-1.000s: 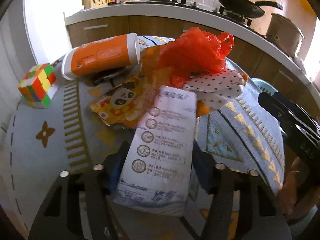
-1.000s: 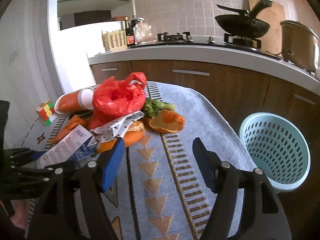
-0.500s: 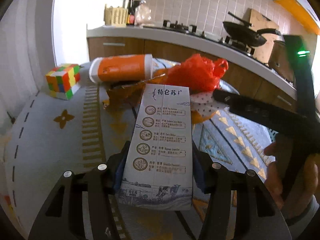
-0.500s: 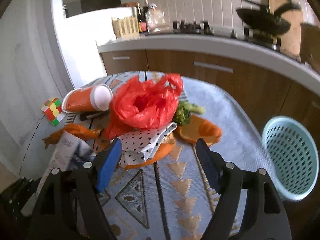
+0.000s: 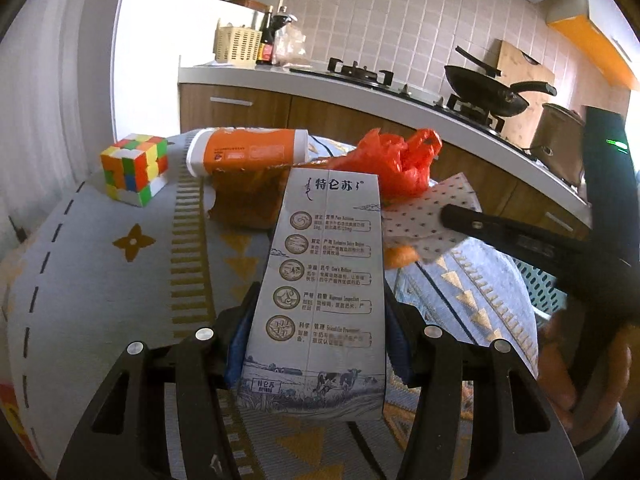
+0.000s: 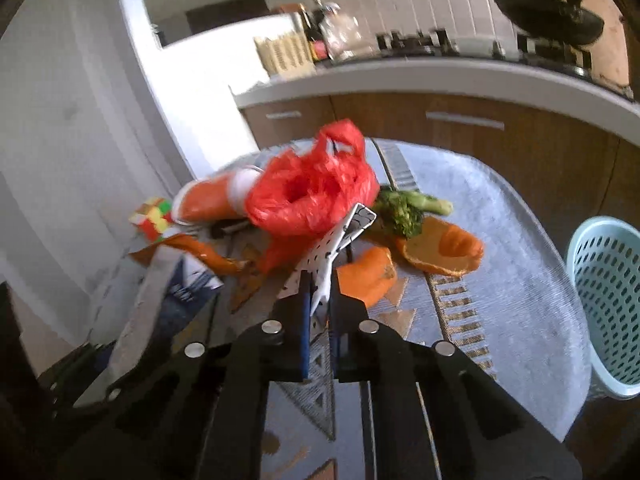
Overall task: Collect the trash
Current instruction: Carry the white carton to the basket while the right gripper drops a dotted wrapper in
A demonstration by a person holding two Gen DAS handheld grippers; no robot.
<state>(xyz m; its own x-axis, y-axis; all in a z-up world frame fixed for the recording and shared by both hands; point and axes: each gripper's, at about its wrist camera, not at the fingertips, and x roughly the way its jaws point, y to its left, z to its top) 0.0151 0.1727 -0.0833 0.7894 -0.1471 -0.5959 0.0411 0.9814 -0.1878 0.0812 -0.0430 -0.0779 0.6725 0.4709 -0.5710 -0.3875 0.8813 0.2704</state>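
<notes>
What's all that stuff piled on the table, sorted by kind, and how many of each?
Milk carton: 1
Red plastic bag: 1
Dotted paper: 1
Orange canister: 1
Orange peel pieces: 2
Broccoli: 1
Orange snack wrapper: 1
Rubik's cube: 1
Total: 9

1. The left gripper (image 5: 316, 344) is clamped on a milk carton (image 5: 324, 288), its fingers pressing both sides.
2. The right gripper (image 6: 320, 312) is closed, pinching a dotted paper sheet (image 6: 332, 248), reaching forward at the right.
</notes>
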